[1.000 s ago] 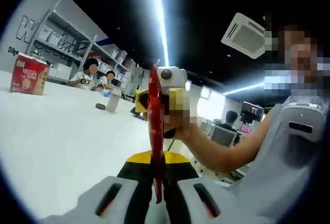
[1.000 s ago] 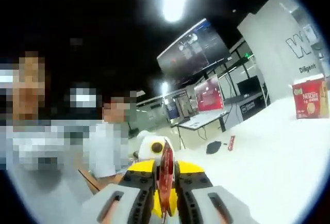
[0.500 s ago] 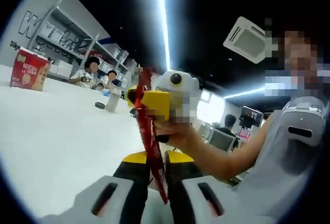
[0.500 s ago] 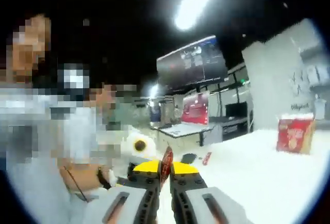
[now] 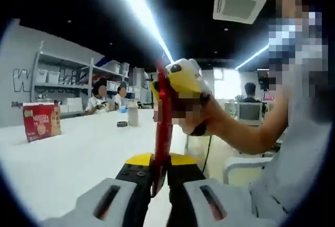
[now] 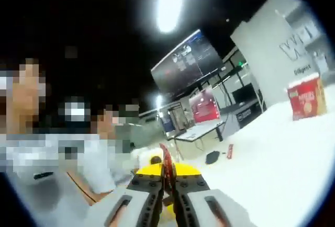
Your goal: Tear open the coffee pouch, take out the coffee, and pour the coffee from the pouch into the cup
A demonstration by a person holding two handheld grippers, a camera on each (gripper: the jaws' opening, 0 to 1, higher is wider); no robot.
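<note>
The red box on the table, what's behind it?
Behind the red box stands a grey wall with big letters, and shelves holding white boxes. The wall right behind the box is hidden.

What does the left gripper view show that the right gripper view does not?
Left gripper view: a ceiling air vent, a pale bottle on the table and the person's hand around the right gripper.

Right gripper view: a dark wall screen and a red sachet on the table.

Both: the red coffee pouch, clamped by both grippers, the red Nescafe box and the white table.
</note>
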